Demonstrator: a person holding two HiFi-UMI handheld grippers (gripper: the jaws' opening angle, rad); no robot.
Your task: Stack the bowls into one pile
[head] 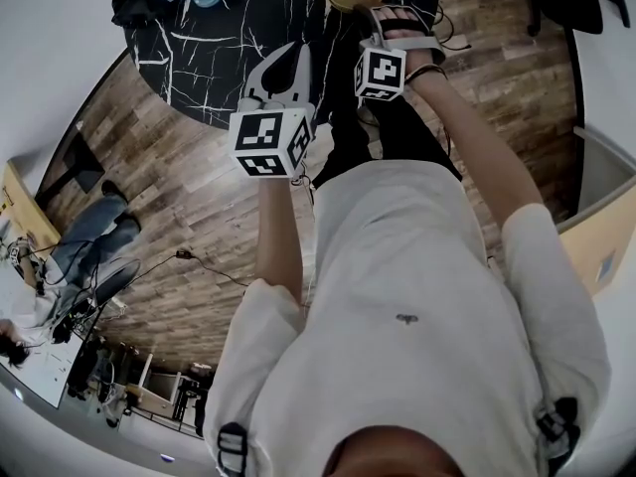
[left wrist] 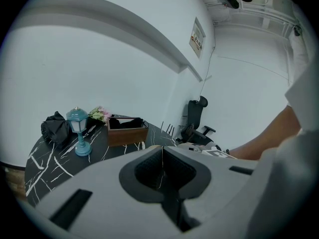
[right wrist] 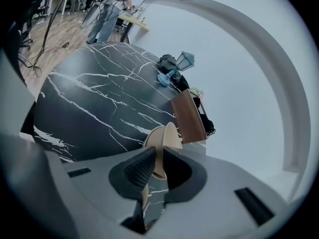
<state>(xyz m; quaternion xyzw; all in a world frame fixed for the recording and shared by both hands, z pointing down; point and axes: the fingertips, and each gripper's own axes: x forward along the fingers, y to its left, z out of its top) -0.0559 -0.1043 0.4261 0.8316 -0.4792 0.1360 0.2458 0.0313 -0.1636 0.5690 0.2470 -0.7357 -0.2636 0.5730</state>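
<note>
Right gripper: jaws closed on the wall of a beige bowl, one jaw inside the rim and one outside. The wall fills the narrow gap between the pads. No print or mark shows on the bowl.

Left gripper: jaws together with only a thin seam between the pads, nothing in them. It is held above the table's near edge.

Bowl position: at the near side of the black white-veined table, just beside the box. Cannot tell whether its base rests on the top. In the head view it lies just beyond the right gripper's tips.

Other items, placed from the table:
- The brown box is on the top, open, with dark contents.
- A blue lamp stands on the far side, and a black bag lies beside it.
- Flowers lie behind the box.
- A chair stands off the table, by the wall.

Writing: the wall notice above the table has a red mark, but its text is too small to read. Each gripper's cube carries black-and-white square patterns, no letters.
</note>
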